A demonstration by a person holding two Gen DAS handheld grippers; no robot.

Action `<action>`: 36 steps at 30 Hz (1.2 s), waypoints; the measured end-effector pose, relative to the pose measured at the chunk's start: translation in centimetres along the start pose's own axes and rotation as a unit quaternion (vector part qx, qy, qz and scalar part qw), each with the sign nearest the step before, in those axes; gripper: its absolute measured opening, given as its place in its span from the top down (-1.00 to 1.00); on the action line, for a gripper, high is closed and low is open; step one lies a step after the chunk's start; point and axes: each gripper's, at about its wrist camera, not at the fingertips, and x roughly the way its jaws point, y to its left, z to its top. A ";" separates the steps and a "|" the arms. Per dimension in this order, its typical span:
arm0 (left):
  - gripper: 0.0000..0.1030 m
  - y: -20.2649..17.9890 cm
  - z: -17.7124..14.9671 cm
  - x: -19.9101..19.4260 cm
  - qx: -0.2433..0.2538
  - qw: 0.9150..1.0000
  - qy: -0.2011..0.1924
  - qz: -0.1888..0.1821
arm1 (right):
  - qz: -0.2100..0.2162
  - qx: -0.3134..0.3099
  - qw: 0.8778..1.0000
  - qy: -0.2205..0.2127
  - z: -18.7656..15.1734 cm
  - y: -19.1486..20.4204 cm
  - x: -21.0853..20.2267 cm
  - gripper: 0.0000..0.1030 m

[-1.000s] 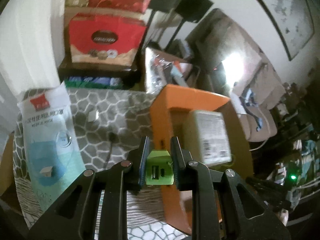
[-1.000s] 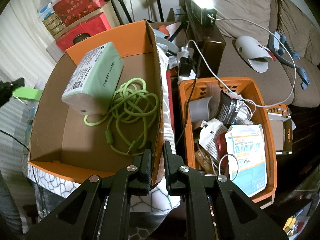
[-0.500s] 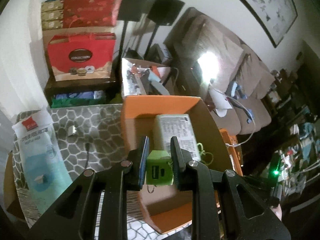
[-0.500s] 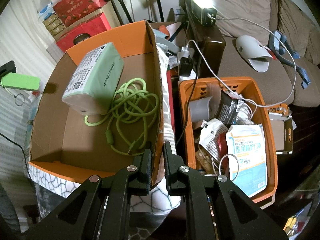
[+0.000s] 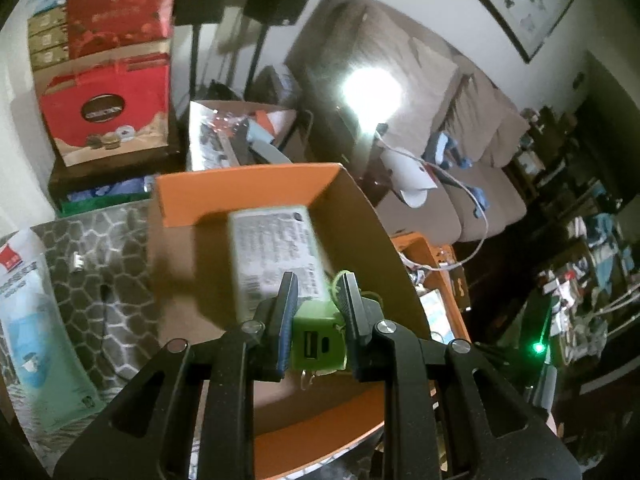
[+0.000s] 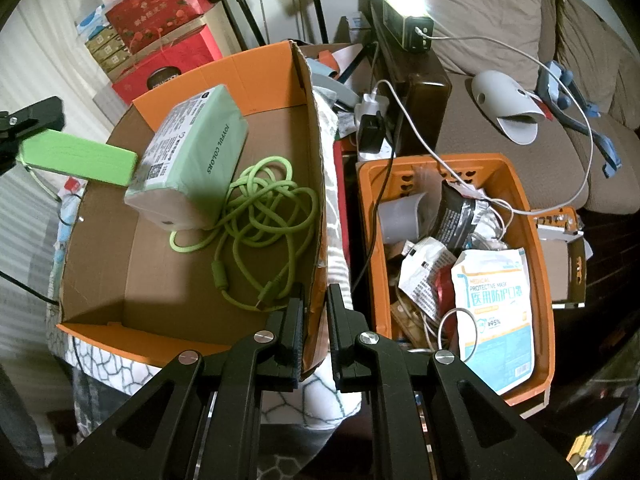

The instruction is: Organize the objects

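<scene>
Since a second ago, carried across from above the patterned bench cover (image 5: 100, 248) to above the open cardboard box (image 5: 248, 184): green power bank (image 5: 318, 338), clamped end-on between the jaws of the left gripper (image 5: 318, 320), USB port facing the camera. Seen from the right wrist, held in the air over the box's left wall, tip just beside the pale green tissue pack (image 6: 192, 156), not resting on anything. Right gripper (image 6: 314, 312) unmoved, jaws pinched together on the box's right wall near its front corner. Inside the box: tissue pack toward the back left, coiled green cable (image 6: 260, 216) against its right side and spreading toward the right wall. Bare cardboard floor open along the front and the front-left corner. Just right of the box, past a strip of cover, orange plastic basket (image 6: 536, 280) crammed with mask packets and wrappers.
</scene>
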 end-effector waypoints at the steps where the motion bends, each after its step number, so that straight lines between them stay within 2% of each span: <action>1: 0.61 -0.5 0.0 0.5 0.003 1.000 0.004 -0.001 | 0.001 0.001 1.000 0.000 0.0 0.0 0.0 0.81; 12: 0.61 -4.1 -0.6 4.1 0.026 0.999 0.020 -0.011 | 0.003 0.003 1.000 -0.001 0.0 0.2 0.1 0.81; 19: 0.61 -5.6 -1.4 6.9 0.044 0.999 0.032 -0.001 | 0.004 0.003 1.000 -0.001 0.0 0.2 0.1 0.81; 29: 0.61 -5.6 -3.1 9.6 0.059 0.997 0.046 0.020 | 0.005 0.005 1.000 -0.002 0.0 0.3 0.2 0.80; 36: 0.61 -5.1 -4.4 10.6 0.066 0.995 0.070 0.029 | 0.005 0.005 1.000 -0.002 0.0 0.3 0.2 0.80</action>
